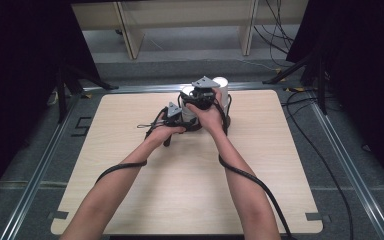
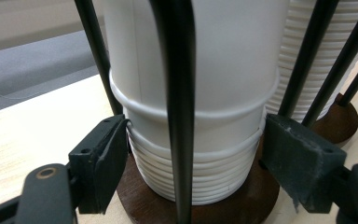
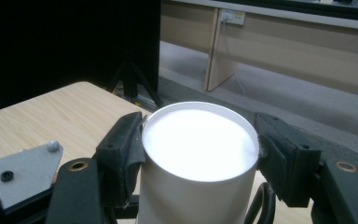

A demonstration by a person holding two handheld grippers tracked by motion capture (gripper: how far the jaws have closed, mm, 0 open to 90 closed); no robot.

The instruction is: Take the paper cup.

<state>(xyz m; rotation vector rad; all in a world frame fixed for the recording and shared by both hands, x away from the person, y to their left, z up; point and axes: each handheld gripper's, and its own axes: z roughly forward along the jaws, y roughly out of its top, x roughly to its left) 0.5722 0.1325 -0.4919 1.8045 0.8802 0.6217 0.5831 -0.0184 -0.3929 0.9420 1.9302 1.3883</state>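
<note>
Center of high view, far part of desk (image 1: 145, 200): right gripper (image 3: 199, 154) is clamped on top cup (image 3: 198, 154); left gripper (image 2: 198, 163) pinches lower stack (image 2: 196, 172). Pull straight up w/o tilting, hold stack firm.

White cups (image 2: 196, 70) stacked inside black rods (image 2: 179, 93) on a dark brown base (image 2: 242, 205); light wood-grain table (image 1: 180, 185).
</note>
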